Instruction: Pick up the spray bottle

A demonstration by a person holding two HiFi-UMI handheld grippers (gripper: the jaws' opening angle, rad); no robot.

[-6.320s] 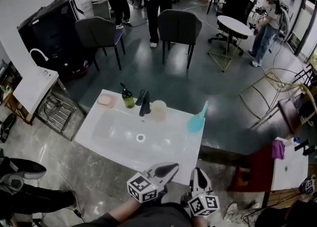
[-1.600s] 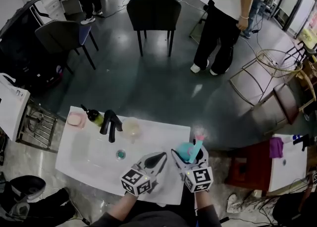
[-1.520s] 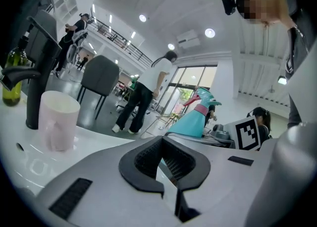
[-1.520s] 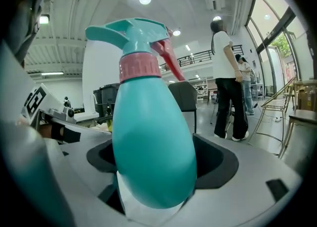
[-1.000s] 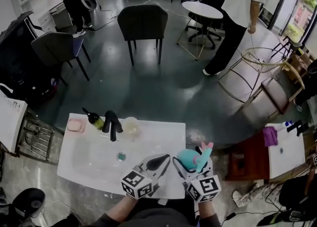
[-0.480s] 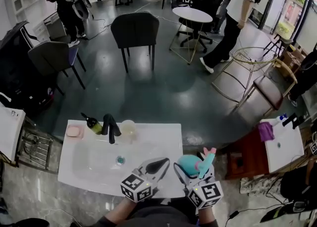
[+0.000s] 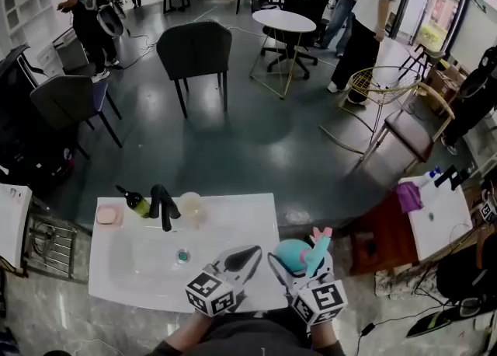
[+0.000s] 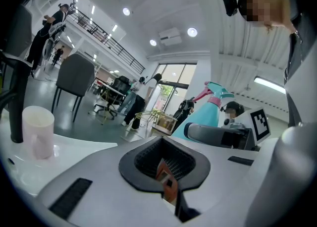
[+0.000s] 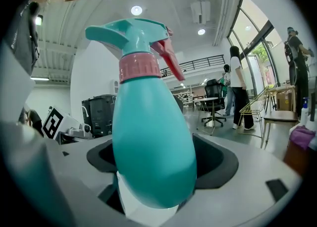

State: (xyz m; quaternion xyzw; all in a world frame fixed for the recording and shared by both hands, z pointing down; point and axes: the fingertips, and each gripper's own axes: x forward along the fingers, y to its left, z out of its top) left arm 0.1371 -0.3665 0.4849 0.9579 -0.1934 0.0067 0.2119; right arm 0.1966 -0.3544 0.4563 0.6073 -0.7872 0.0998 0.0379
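Lifted since earlier, the spray bottle (image 9: 153, 146) sits clamped in your right gripper (image 7: 299, 267); left gripper (image 7: 248, 254) beside it is closed, empty. Pickup appears complete.

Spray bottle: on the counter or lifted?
Lifted. The right gripper is shut on the spray bottle at its teal body, nozzle up, and the head view shows it held by the white counter's near right corner.

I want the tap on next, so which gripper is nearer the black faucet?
Left. The left gripper hovers over the sink's near right corner, diagonally from the black faucet; the right gripper, clamped on the spray bottle, is farther right.
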